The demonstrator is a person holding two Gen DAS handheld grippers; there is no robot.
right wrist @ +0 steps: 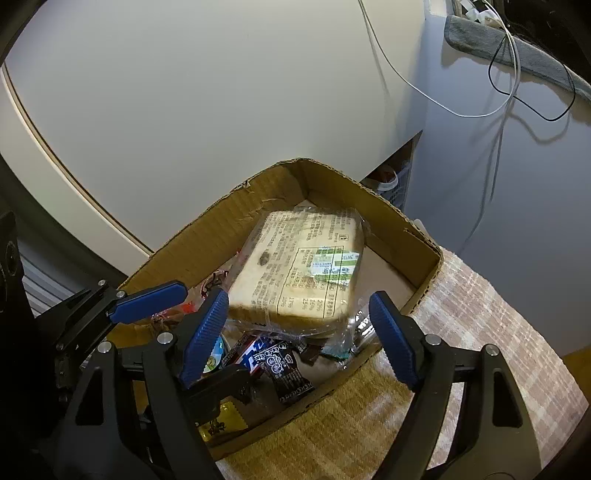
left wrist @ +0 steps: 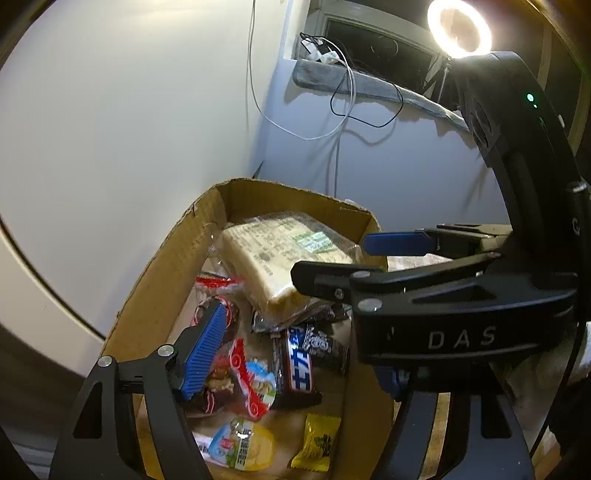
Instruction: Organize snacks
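Note:
A cardboard box (left wrist: 166,266) (right wrist: 207,236) holds several wrapped snacks. A bagged loaf of sliced bread (left wrist: 280,254) (right wrist: 299,266) lies tilted at its far end. Below it lie a dark chocolate bar (left wrist: 299,358), a red packet (left wrist: 247,384), a yellow candy (left wrist: 317,443) and a black packet (right wrist: 288,369). My left gripper (left wrist: 295,354) hangs open over the box, only its left pad (left wrist: 203,350) showing. My right gripper (right wrist: 299,332) is open just above the box's near side, empty, pads either side of the bread's near end. It crosses the left wrist view (left wrist: 406,280).
The box sits on a woven mat (right wrist: 480,314). A white wall panel (right wrist: 184,92) stands behind it. Cables (left wrist: 343,92) hang from a grey ledge (left wrist: 369,85). A lit ring lamp (left wrist: 460,27) is at the top right.

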